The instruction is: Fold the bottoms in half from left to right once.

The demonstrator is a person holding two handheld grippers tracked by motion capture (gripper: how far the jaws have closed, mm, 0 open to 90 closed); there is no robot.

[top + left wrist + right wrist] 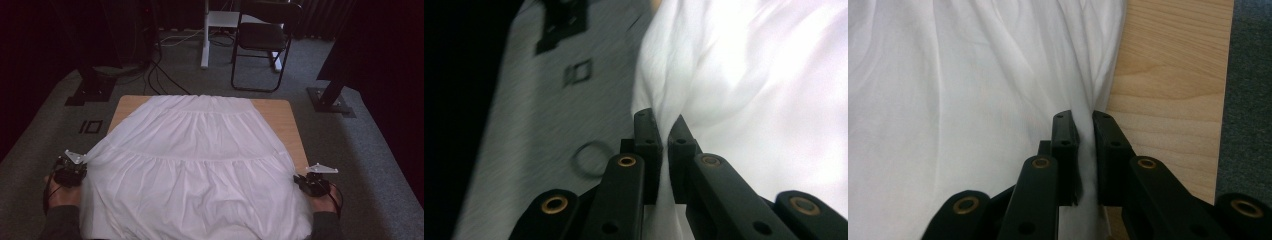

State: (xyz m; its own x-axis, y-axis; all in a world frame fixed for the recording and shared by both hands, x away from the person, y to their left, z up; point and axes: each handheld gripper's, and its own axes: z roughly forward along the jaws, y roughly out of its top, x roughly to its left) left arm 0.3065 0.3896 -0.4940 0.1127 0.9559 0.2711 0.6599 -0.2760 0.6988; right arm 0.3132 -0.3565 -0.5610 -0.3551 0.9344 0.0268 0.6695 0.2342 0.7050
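Observation:
A white tiered skirt [195, 165] lies spread over the wooden table [280, 112], its waistband at the far edge and its wide hem hanging off the near edge. My left gripper [82, 161] is shut on the skirt's left edge [664, 100], out past the table's left side. My right gripper [298, 179] is shut on the skirt's right edge [1083, 90], close to the table's right rim [1168, 90]. In both gripper views the white cloth is pinched between the two black jaws.
Grey carpet [370, 165] surrounds the table. A black folding chair [262, 40] and a white stand leg [205, 35] are beyond the far edge. Black stand bases [90, 92] sit at the far left and far right [330, 100], with cables on the floor.

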